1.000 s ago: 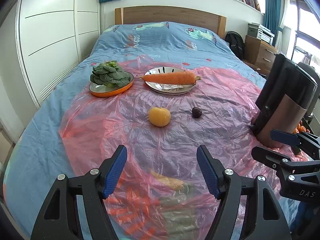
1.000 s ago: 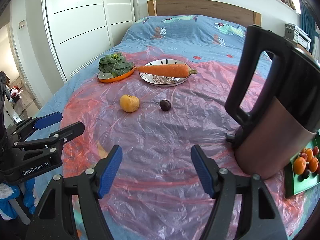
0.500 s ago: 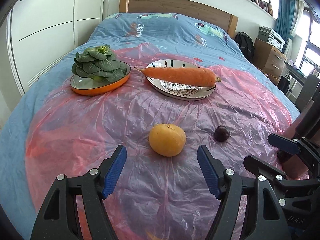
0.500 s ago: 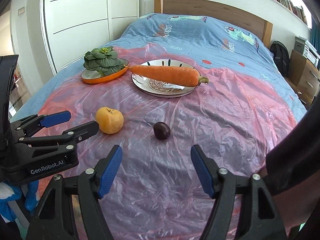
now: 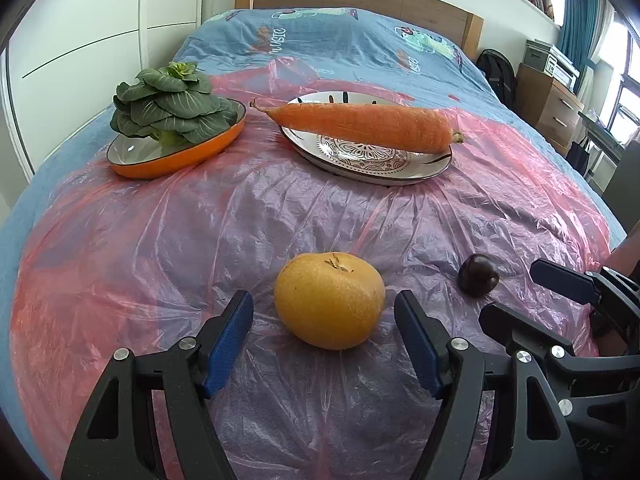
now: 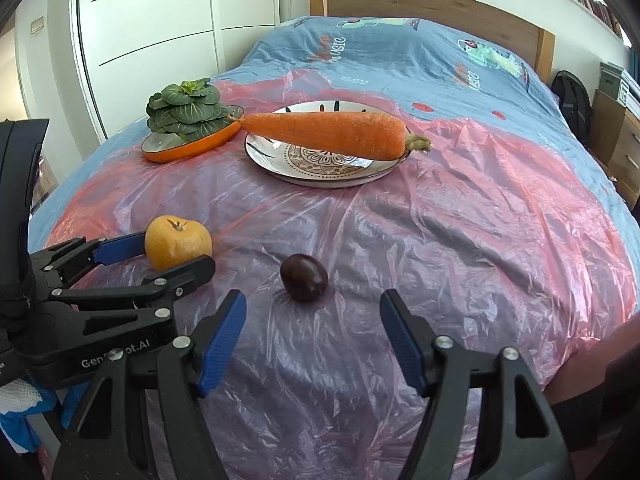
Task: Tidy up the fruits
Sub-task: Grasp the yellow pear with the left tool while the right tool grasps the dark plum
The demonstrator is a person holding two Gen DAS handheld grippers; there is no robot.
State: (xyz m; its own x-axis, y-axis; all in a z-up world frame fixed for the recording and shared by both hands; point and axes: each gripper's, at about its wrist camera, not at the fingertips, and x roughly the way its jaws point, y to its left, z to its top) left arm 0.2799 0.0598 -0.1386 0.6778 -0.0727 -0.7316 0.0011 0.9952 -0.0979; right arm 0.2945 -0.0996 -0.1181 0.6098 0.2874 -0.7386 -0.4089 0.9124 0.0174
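Note:
A round yellow-orange fruit lies on the pink plastic sheet. My left gripper is open, its blue pads on either side of the fruit with a gap at each side. A small dark plum lies to the fruit's right, just ahead of my right gripper, which is open and empty. The right wrist view also shows the yellow fruit between the tips of the left gripper. In the left wrist view the plum sits beside the right gripper.
Farther back, a large carrot lies across a patterned plate. A leafy green vegetable sits in an orange dish to its left. A brown kettle's edge is at lower right. White wardrobe left, wooden drawers right.
Both grippers have come forward and down over the sheet. The yellow fruit now lies between the left jaws and the plum just ahead of the right ones. The kettle has slid almost out of view.

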